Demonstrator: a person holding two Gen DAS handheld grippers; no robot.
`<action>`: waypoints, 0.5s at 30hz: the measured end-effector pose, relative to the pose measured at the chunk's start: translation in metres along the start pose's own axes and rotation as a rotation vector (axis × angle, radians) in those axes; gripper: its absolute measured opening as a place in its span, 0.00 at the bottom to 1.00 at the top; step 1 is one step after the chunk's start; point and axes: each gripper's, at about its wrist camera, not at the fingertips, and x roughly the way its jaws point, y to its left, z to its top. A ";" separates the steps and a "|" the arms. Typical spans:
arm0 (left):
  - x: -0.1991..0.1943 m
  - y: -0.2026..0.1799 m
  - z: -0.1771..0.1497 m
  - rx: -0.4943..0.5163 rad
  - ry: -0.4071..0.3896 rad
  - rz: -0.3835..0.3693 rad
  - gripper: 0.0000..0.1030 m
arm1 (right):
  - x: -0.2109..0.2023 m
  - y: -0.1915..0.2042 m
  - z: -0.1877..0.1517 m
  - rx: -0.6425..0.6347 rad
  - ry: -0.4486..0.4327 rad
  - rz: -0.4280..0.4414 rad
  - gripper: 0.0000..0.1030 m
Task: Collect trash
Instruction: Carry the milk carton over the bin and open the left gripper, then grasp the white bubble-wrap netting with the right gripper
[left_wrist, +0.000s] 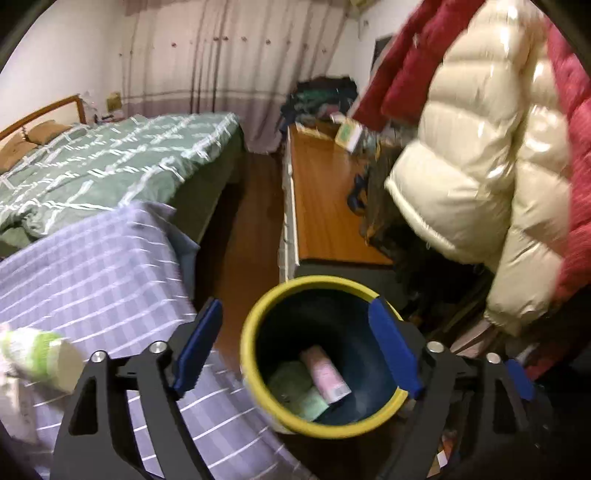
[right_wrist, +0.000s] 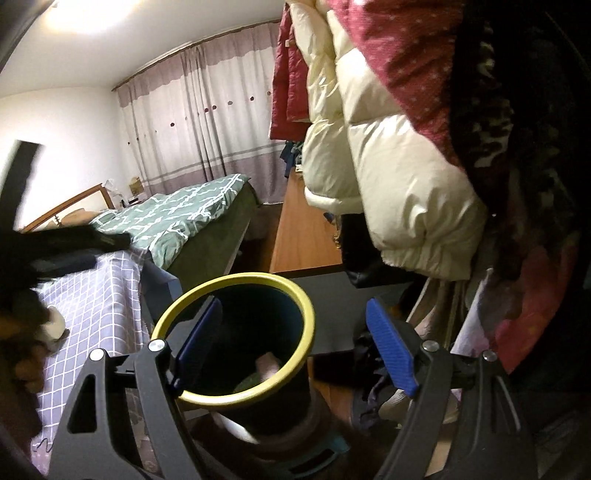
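Beside a checked cloth, a round yellow-rimmed bin holds crumpled wrappers.

Green quilt on bed; checked lilac cloth nearer. Cream puffer jacket hangs above wooden cabinet. Curtains behind.

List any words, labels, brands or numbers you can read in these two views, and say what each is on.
None can be read.
Pink packet in the yellow-rimmed bin: printing, too blurred.
Green-and-white wrapper on the checked cloth: motion-blurred, no letters legible.
Green-faced box on the wooden cabinet: too small and blurred.
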 end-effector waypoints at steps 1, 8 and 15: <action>-0.015 0.007 -0.001 -0.003 -0.021 0.006 0.83 | 0.001 0.004 0.000 -0.007 0.005 0.008 0.75; -0.138 0.091 -0.030 -0.058 -0.179 0.127 0.90 | -0.004 0.048 -0.001 -0.071 0.018 0.081 0.75; -0.244 0.188 -0.077 -0.193 -0.303 0.349 0.91 | -0.014 0.125 -0.003 -0.194 0.018 0.203 0.77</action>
